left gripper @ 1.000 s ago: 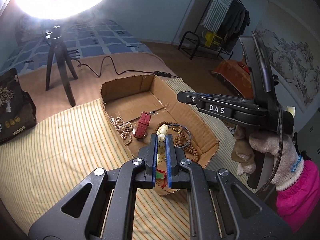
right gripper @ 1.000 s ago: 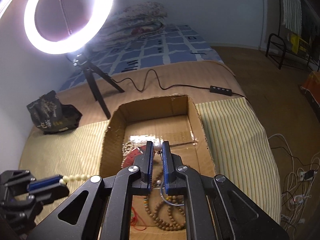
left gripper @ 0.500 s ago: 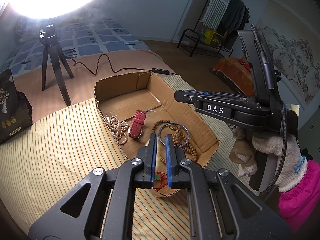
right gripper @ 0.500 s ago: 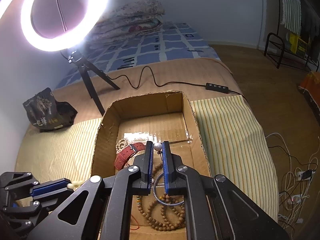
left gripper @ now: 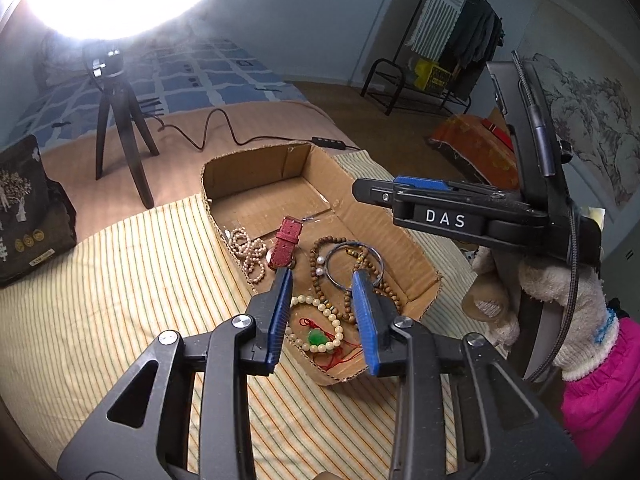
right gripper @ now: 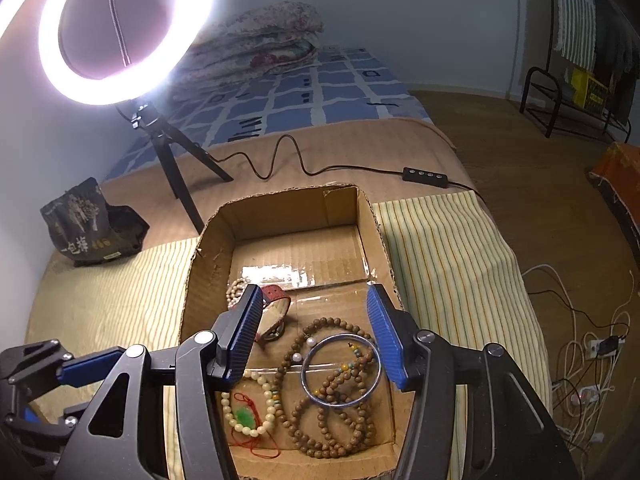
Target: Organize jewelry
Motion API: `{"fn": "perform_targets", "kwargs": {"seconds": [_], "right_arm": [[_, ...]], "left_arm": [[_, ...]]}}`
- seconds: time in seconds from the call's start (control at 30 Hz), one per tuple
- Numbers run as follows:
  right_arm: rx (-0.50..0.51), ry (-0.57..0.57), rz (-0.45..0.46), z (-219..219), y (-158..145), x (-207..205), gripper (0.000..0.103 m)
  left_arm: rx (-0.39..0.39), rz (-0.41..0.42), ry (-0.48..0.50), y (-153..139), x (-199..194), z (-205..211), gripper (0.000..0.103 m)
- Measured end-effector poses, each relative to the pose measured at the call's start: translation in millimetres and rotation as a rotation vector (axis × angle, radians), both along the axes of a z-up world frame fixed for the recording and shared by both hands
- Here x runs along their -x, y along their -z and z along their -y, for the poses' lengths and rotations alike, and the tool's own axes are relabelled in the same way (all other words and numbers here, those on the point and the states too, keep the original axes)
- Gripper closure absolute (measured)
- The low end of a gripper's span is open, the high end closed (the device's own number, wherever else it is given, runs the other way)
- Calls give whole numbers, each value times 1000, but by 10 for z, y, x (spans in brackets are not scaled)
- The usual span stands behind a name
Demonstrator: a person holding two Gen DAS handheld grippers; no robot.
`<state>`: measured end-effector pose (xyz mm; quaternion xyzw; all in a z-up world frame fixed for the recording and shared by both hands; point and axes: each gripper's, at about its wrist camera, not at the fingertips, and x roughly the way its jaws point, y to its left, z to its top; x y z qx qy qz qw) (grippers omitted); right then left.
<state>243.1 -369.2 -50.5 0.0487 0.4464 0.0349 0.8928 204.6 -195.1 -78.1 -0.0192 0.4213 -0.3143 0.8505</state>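
An open cardboard box (right gripper: 208, 264) (left gripper: 416, 248) lies on the striped cloth and holds the jewelry. Inside are a cream bead bracelet (right gripper: 266, 408) (left gripper: 324, 312) around a green pendant on red cord (right gripper: 246, 418), a brown wooden bead necklace (right gripper: 340, 424) (left gripper: 320, 284), a silver bangle (right gripper: 340, 370) (left gripper: 352, 264), a red watch strap (right gripper: 276, 312) (left gripper: 286, 240) and a pearl strand (left gripper: 250, 252). My left gripper (left gripper: 322, 312) is open and empty above the box's near end. My right gripper (right gripper: 316, 336) is open and empty over the box; it also shows in the left wrist view (left gripper: 400, 192).
A ring light on a black tripod (right gripper: 176, 168) stands behind the box, its cable and switch (right gripper: 424, 176) running right. A dark printed bag (right gripper: 88, 224) lies at the left. The bed edge drops to the floor at the right, with cables (right gripper: 592, 360).
Both grippers have opened. The cream bead bracelet left my left gripper and the small pearl piece left my right gripper; both now lie in the box. Both grippers have drawn back slightly.
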Motion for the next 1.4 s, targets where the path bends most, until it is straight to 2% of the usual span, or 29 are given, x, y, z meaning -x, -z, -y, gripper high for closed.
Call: {"fn": "perform_targets", "kwargs": {"seconds": [0.13, 0.2, 0.27, 0.33, 0.4, 0.43, 0.57, 0.67, 0.73, 1.0, 1.13, 1.4], "right_arm": [[22, -2, 18, -30, -103, 89, 50], [35, -5, 29, -57, -164, 140, 49], [49, -9, 43, -85, -224, 192, 45], [69, -10, 61, -126, -300, 260, 39], [81, -11, 76, -162, -370, 310, 39], [84, -10, 84, -185, -417, 349, 38], [89, -7, 105, -257, -542, 494, 35], [107, 2, 131, -326, -648, 633, 29], [111, 12, 147, -355, -704, 719, 23], [120, 61, 209, -414, -881, 1021, 22], [118, 74, 235, -443, -927, 1142, 22], [130, 89, 289, -511, -969, 1273, 20]], "left_arm": [[-5, 27, -1, -99, 102, -41, 72], [-8, 43, -3, -152, 159, -65, 67], [-10, 63, -5, -207, 222, -96, 60], [-15, 80, -8, -252, 275, -124, 60], [-22, 97, -13, -306, 337, -163, 59], [-24, 106, -16, -335, 372, -189, 57], [-28, 153, -47, -464, 520, -332, 33], [-33, 184, -78, -567, 622, -444, 24], [-33, 201, -90, -631, 692, -510, 23], [-66, 231, -139, -809, 906, -662, 18], [-70, 271, -168, -897, 1023, -707, 2], [-88, 329, -181, -985, 1112, -746, 0]]}}
